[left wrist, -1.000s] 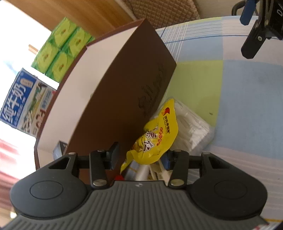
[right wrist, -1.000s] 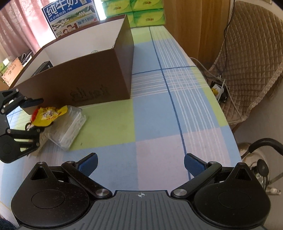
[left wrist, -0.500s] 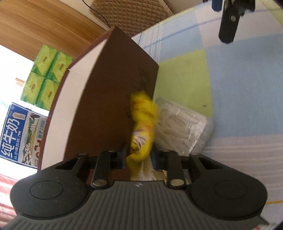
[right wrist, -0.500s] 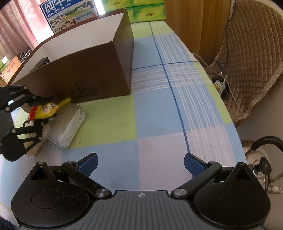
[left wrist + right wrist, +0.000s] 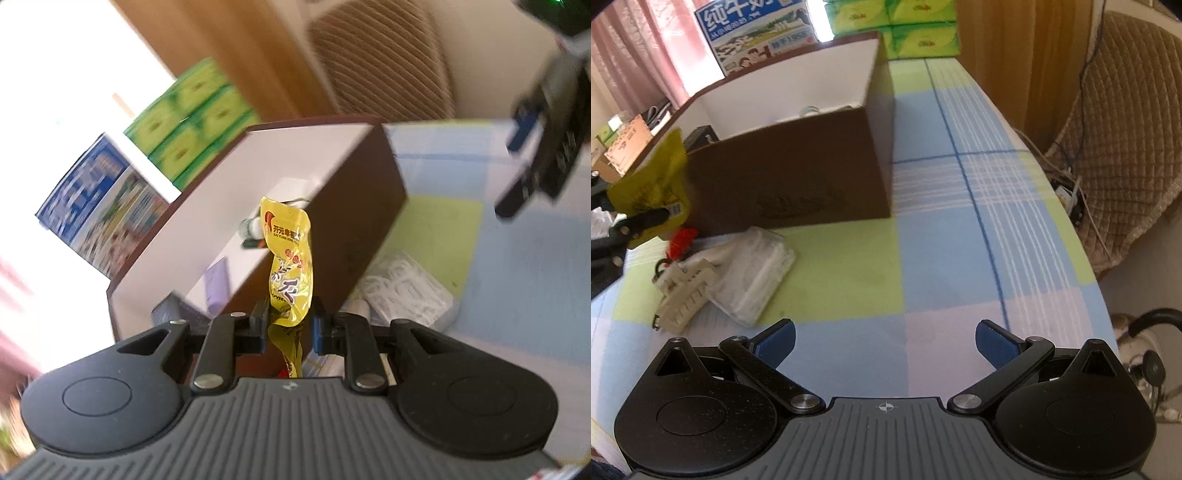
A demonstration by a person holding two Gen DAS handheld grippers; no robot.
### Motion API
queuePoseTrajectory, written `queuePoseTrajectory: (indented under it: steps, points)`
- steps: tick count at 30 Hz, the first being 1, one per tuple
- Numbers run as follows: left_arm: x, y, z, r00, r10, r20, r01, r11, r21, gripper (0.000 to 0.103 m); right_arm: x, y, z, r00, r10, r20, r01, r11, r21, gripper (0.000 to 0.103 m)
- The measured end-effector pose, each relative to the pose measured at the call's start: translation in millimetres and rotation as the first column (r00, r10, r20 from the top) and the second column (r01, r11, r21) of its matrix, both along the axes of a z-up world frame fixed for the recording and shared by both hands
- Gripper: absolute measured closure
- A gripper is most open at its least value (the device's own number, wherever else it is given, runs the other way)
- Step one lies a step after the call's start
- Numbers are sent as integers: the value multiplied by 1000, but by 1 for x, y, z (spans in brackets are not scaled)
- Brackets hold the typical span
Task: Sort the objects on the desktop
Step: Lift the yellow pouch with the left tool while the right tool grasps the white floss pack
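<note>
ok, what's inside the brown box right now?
In the brown box, the left wrist view shows a purple item, a dark object in the near corner and small blurred bits mid-floor. The yellow packet, held in the left tool, hides part of the floor.

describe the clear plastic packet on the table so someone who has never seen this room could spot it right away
Find the big brown box standing on the checked tablecloth. On the cloth just in front of its near wall lies the clear plastic packet, flat, with white contents showing through. A beige ribbed piece lies against its left side; the packet is the only see-through thing there, unlike the yellow snack pouch held up in the left gripper.
</note>
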State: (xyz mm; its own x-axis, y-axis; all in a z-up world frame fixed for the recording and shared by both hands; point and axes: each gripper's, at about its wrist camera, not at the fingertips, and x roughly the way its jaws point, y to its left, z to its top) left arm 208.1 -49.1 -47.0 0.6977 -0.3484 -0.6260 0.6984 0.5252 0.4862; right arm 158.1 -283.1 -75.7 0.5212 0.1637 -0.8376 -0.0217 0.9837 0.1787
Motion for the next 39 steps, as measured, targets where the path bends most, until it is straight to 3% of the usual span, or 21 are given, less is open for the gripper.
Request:
queuePoseTrajectory:
  steps: [5, 11, 21, 34, 39]
  points:
    - [1, 34, 28, 988, 134, -79, -144, 980, -136, 84, 8, 17, 5, 999, 44, 23, -44, 999, 9, 2]
    - [-1, 77, 49, 950, 275, -151, -304, 923, -237, 84, 19, 42, 10, 993, 104, 51, -105, 994, 17, 2]
    - [-5, 127, 57, 893, 405, -199, -447, 851, -276, 84, 44, 96, 2, 987, 154, 45, -155, 988, 22, 2]
    - [-1, 169, 57, 863, 461, -205, -504, 814, -290, 84, 77, 126, -24, 999, 49, -19, -50, 997, -63, 3]
    - [1, 179, 53, 863, 457, -216, -503, 813, -293, 84, 83, 134, -38, 997, 44, -56, -50, 991, -122, 19]
